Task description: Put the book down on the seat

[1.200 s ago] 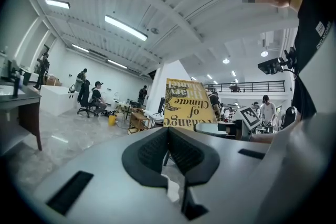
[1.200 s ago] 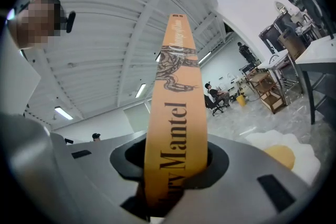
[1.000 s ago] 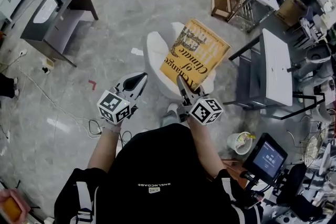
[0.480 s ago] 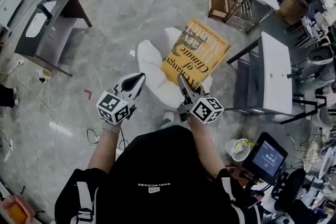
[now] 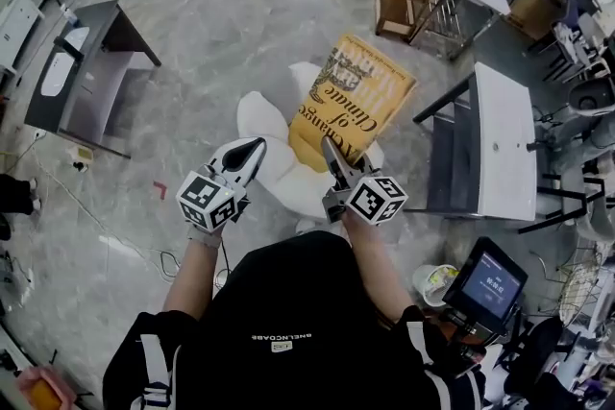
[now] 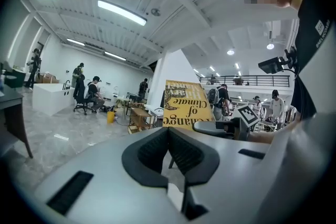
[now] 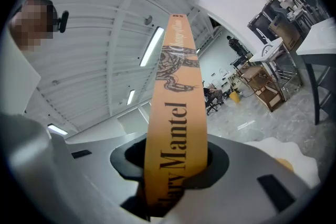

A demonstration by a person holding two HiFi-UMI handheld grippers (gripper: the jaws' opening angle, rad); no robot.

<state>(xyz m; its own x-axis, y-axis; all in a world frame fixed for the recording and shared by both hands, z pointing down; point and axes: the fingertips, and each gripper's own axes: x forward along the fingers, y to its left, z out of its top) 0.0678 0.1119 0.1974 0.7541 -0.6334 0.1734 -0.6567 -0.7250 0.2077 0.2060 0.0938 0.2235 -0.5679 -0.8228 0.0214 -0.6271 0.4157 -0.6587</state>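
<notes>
Down on the grey marble floor [image 5: 192, 62] sits the white seat [image 5: 264, 125], and I'm holding the yellow book [image 5: 351, 101] in the air over its right side, tilted, with the cover towards the head camera. I can't tell whether its far edge touches the seat. The right gripper [image 5: 329, 147] is clamped on the book's near edge, and in its own view the orange spine runs straight up between the jaws. The left gripper [image 5: 258, 145] hangs just beside it, jaws pressed together on nothing.
</notes>
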